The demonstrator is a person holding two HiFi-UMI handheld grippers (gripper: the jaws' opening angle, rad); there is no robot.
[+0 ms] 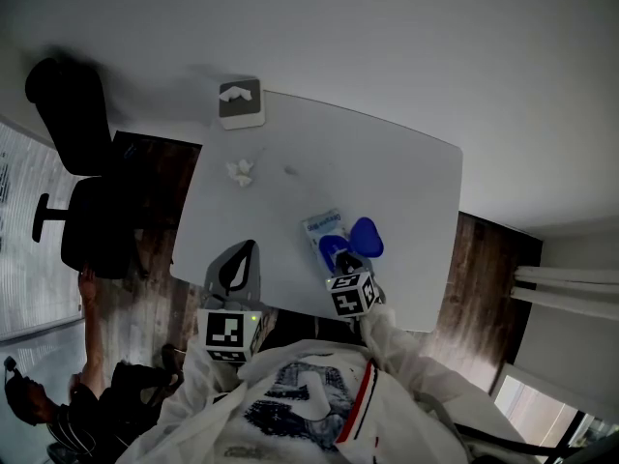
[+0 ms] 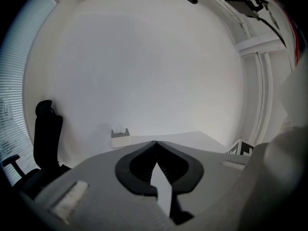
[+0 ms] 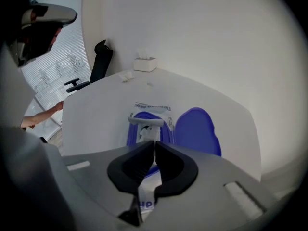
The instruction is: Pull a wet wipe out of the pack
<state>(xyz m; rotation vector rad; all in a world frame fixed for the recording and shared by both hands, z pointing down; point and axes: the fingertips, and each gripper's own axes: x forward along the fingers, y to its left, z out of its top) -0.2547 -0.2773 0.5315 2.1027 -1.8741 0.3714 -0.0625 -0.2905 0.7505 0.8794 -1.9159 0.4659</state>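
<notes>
A wet wipe pack (image 1: 322, 226) with a white label lies near the front edge of the white table (image 1: 387, 182), its blue flip lid (image 1: 367, 237) thrown open to the right. In the right gripper view the pack (image 3: 153, 108) shows its blue-rimmed opening, with a white wipe (image 3: 144, 132) sticking up out of it. My right gripper (image 3: 154, 143) points steeply down at that opening and is shut, its tips pinching the wipe's tuft. My left gripper (image 1: 238, 267) hovers over the table's front left edge, shut with nothing in it (image 2: 155, 143).
A tissue box (image 1: 240, 102) stands at the table's far left corner, with a crumpled tissue (image 1: 240, 170) lying in front of it. A black office chair (image 1: 77, 191) stands on the dark wooden floor to the left of the table. A white wall runs behind.
</notes>
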